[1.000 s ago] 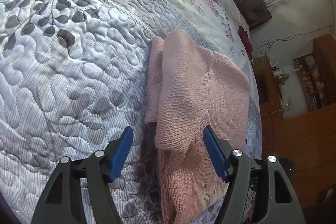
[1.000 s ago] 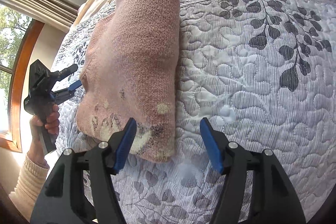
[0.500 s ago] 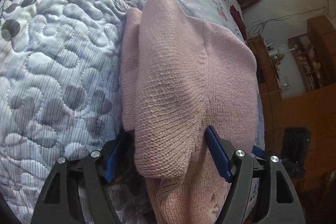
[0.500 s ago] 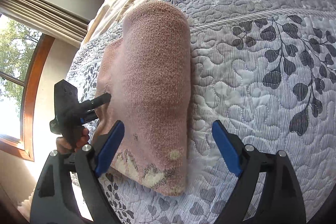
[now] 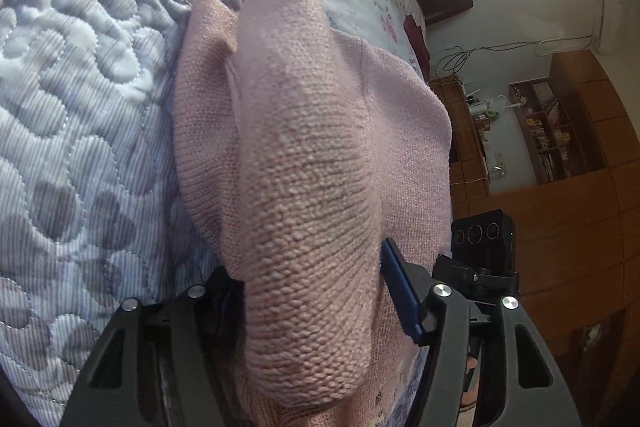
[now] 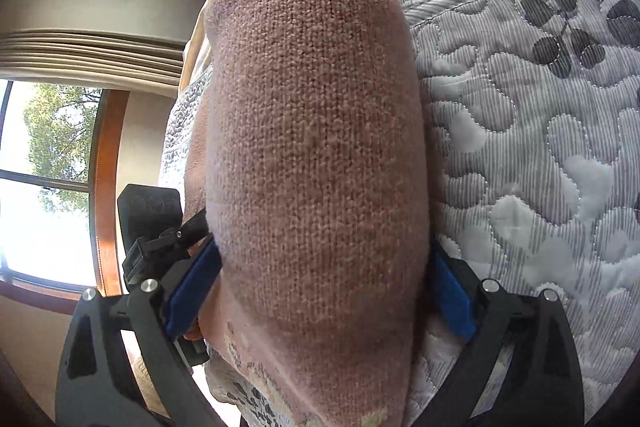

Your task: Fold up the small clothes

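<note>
Now, left claw [image 5: 316,291]: jaws wide apart, a fold of the pink sweater [image 5: 304,155] sits between them, not pinched.
Right claw [image 6: 320,283]: jaws wide apart too, one blue pad [image 6: 192,287] on each side of the sweater's thick fold.
Sweater: folded, lying on the grey quilt [image 6: 520,115] with leaf shapes.
Far off: a wooden shelf [image 5: 548,131] and a window [image 6: 44,179].

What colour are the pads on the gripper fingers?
Blue. The right wrist view shows it best: the right gripper has blue pads on black fingers, either side of the pink sweater.
</note>
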A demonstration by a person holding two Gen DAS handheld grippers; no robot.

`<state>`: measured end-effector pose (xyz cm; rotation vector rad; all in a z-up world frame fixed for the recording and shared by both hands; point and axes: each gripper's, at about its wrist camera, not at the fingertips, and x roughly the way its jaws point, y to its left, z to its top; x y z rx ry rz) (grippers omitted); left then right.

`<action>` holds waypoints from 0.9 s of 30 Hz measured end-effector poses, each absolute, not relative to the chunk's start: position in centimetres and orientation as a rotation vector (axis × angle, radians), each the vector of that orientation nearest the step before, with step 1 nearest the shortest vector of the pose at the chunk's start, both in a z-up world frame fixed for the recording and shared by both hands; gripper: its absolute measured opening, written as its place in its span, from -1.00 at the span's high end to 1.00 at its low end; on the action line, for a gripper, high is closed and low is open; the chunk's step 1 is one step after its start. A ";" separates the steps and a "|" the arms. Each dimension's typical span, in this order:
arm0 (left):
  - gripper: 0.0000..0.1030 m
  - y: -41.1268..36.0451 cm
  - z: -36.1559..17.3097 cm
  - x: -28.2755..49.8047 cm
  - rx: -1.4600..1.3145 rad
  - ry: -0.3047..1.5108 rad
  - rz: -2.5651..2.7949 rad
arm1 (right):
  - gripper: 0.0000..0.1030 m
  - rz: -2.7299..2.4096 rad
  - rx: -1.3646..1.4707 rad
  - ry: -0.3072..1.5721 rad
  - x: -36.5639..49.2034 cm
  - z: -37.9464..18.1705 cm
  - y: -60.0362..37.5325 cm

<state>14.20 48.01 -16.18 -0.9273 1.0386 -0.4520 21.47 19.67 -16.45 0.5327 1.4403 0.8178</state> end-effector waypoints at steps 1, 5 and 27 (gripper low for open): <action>0.07 48.1 -16.3 14.1 -0.946 1.030 -0.446 | -0.59 0.816 0.530 1.433 21.3 -16.2 19.6; 0.22 47.8 -15.3 13.2 -0.982 0.974 -0.464 | -0.17 0.854 0.567 1.410 20.4 -14.8 18.3; 0.24 30.3 -10.8 7.9 -0.854 1.033 -0.620 | -0.14 0.744 0.562 1.349 12.3 -9.2 -0.6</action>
